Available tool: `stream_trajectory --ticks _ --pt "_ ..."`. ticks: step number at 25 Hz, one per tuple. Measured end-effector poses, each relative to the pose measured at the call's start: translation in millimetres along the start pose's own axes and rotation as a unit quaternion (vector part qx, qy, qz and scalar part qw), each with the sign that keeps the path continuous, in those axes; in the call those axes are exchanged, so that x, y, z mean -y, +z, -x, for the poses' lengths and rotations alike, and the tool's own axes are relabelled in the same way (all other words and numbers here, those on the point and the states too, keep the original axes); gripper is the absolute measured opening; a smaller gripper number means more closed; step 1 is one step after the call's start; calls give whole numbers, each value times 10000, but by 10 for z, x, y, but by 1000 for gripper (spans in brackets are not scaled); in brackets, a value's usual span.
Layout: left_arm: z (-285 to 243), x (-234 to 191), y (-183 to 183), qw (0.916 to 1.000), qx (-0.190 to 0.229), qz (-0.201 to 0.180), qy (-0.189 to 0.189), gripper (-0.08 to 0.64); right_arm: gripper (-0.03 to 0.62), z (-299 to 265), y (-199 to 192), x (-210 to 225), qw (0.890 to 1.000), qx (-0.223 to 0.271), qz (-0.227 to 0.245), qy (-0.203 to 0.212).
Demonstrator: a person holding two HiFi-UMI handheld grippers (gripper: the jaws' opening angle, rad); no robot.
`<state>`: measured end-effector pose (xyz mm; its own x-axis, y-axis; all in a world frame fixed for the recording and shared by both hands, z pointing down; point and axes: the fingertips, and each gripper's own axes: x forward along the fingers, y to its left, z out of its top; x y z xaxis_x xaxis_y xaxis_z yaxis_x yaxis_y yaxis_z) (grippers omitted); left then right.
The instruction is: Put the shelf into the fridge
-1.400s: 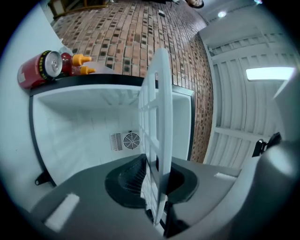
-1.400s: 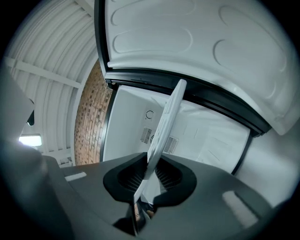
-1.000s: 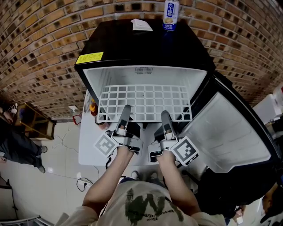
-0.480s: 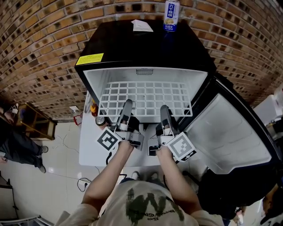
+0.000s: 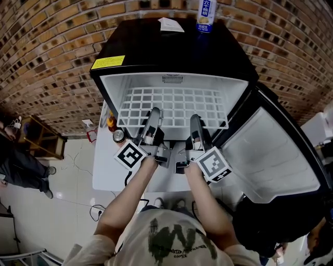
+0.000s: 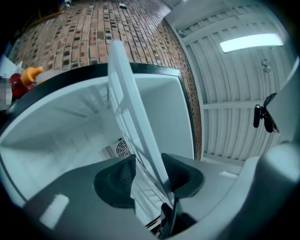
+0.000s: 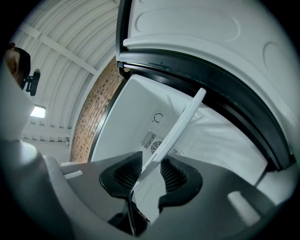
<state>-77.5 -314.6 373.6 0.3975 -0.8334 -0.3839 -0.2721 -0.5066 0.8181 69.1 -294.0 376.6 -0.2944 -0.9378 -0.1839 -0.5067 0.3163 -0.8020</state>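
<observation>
The white wire shelf (image 5: 171, 106) lies level inside the open black fridge (image 5: 171, 52), its front edge near the opening. My left gripper (image 5: 152, 120) and right gripper (image 5: 196, 124) reach to that front edge side by side. In the left gripper view the shelf (image 6: 126, 89) runs edge-on between the pads of the left gripper (image 6: 147, 171), with a gap beside it. In the right gripper view the shelf (image 7: 183, 122) also passes between the pads of the right gripper (image 7: 151, 176) without being pinched. Both sets of jaws are opening.
The fridge door (image 5: 265, 156) stands open to the right. A bottle (image 5: 206, 15) and a paper (image 5: 170, 24) sit on the fridge top. A can (image 5: 118, 136) and a small bottle (image 5: 111, 123) stand on a white table left of the fridge. A person (image 5: 21, 171) is at far left.
Both grippers have moved forward and the shelf has slid deeper into the fridge.
</observation>
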Motion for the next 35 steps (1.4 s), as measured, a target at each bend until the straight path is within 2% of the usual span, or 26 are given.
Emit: stream_trajectory --ticks 11,29,32,35 --pt "-96 -40 15 9997 -26 -222 49 162 124 -115 33 -23 9997 -25 215 70" --pt "-175 -95 69 9999 99 -83 42 161 123 -236 85 -54 9991 -112 413 24" --pt "-219 -175 105 9992 -7 -330 210 161 123 -290 91 9 9989 -158 422 -84" --pt "-240 -190 108 9994 61 -301 151 163 124 -326 109 -7 9992 -82 403 11"
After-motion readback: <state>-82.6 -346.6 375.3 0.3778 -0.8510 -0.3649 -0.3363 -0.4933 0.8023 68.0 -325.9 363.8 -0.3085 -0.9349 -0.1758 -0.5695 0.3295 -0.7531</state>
